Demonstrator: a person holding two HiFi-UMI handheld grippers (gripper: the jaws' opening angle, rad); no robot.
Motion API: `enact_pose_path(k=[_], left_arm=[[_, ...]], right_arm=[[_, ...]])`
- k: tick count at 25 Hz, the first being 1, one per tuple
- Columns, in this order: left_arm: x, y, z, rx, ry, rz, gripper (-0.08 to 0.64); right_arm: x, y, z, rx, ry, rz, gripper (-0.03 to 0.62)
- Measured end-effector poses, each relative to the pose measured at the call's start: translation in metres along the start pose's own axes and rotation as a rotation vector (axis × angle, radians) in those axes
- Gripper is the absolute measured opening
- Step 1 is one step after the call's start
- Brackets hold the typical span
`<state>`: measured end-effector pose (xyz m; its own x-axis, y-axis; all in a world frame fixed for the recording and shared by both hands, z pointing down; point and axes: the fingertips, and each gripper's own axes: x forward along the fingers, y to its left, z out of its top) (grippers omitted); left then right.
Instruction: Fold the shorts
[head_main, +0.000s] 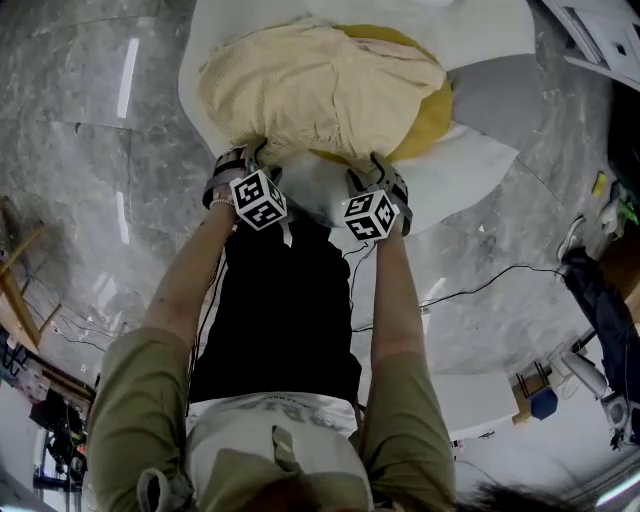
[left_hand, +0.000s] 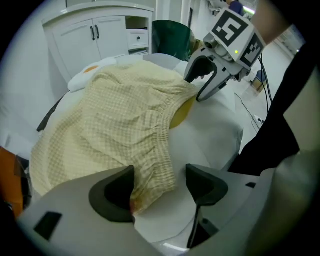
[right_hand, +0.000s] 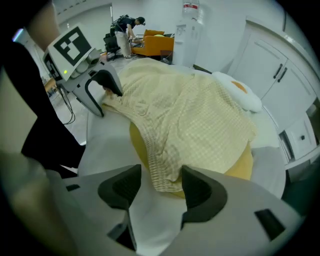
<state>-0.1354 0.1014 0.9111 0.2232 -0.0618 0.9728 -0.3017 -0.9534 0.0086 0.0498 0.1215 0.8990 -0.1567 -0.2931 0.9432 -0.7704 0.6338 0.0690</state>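
Observation:
Pale yellow checked shorts lie bunched on a white-covered table, over a deeper yellow cloth. Both grippers point down at the shorts' near edge, the elastic waistband. My left gripper is open; in the left gripper view the waistband's corner lies between its jaws, against the left pad and apart from the other. My right gripper is open too; in the right gripper view the other waistband end hangs between its jaws, close to the right pad.
White cabinets stand behind the table. A white and orange egg-shaped cushion lies at the table's far side. A black cable runs over the grey marble floor. A person stands far off by an orange seat.

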Motion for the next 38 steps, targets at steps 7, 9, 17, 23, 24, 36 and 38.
enact_pose_path(k=[7,9,17,23,24,36,38], left_arm=[[0.000,-0.005,0.001,0.081,0.053,-0.006,0.233],[-0.006,-0.008,0.001,0.107,0.060,-0.014,0.176],[-0.084,0.014,0.031,0.052,-0.033,-0.041,0.118],[-0.181,0.055,0.090,-0.240,-0.114,-0.163,0.117],[-0.201,0.064,0.101,-0.266,-0.126,-0.167,0.117],[-0.384,0.083,0.203,-0.556,-0.230,-0.460,0.115],[-0.390,0.066,0.207,-0.646,-0.244,-0.507,0.115]], right_arm=[[0.000,0.002,-0.005,-0.084,0.012,0.008,0.167],[-0.007,-0.002,-0.006,-0.089,0.022,-0.002,0.097],[-0.082,-0.033,0.018,0.011,-0.078,0.082,0.091],[-0.173,-0.081,0.074,0.271,-0.170,0.164,0.089],[-0.190,-0.089,0.084,0.299,-0.181,0.189,0.089],[-0.378,-0.153,0.156,0.653,-0.253,0.403,0.089],[-0.387,-0.140,0.151,0.775,-0.270,0.436,0.089]])
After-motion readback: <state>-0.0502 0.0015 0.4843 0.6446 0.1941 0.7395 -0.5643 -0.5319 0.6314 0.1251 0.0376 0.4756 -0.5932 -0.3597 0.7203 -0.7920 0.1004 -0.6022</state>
